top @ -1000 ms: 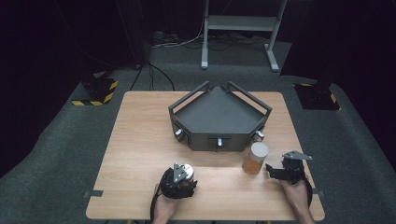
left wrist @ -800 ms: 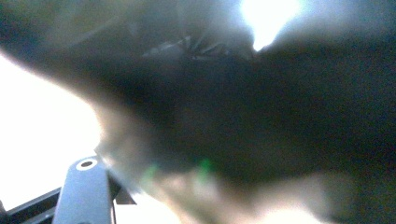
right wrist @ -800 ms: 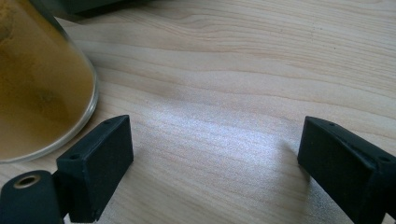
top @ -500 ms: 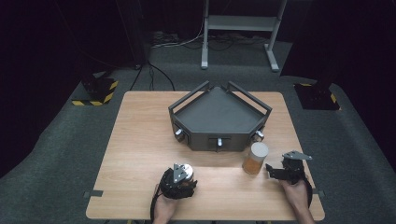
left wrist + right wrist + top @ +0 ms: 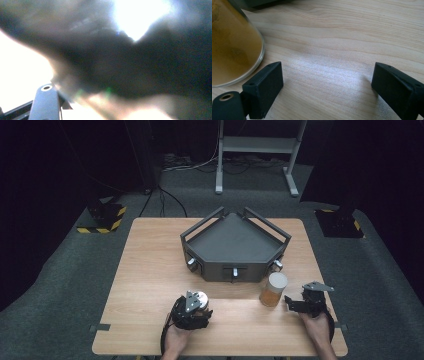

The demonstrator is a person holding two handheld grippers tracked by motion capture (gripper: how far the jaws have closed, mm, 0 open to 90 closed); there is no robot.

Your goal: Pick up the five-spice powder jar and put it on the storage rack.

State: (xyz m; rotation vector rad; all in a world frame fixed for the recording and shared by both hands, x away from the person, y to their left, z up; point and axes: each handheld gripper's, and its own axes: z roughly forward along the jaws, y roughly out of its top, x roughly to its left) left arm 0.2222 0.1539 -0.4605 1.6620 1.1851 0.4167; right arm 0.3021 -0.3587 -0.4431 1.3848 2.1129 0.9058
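Risks knocking over the jar (image 5: 274,289) just beside the spread right hand-held gripper (image 5: 295,303); left hand-held gripper (image 5: 196,301) clamped on a round lid (image 5: 199,298).

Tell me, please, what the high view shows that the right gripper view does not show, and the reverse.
High view: the whole table, the dark tray behind the jar, and the left gripper. Right gripper view: up close, the right gripper has its jaws open over bare wood, with the jar's glass wall beside one jaw, not between them. Shared: the jar with amber-brown contents, the table and the right gripper.
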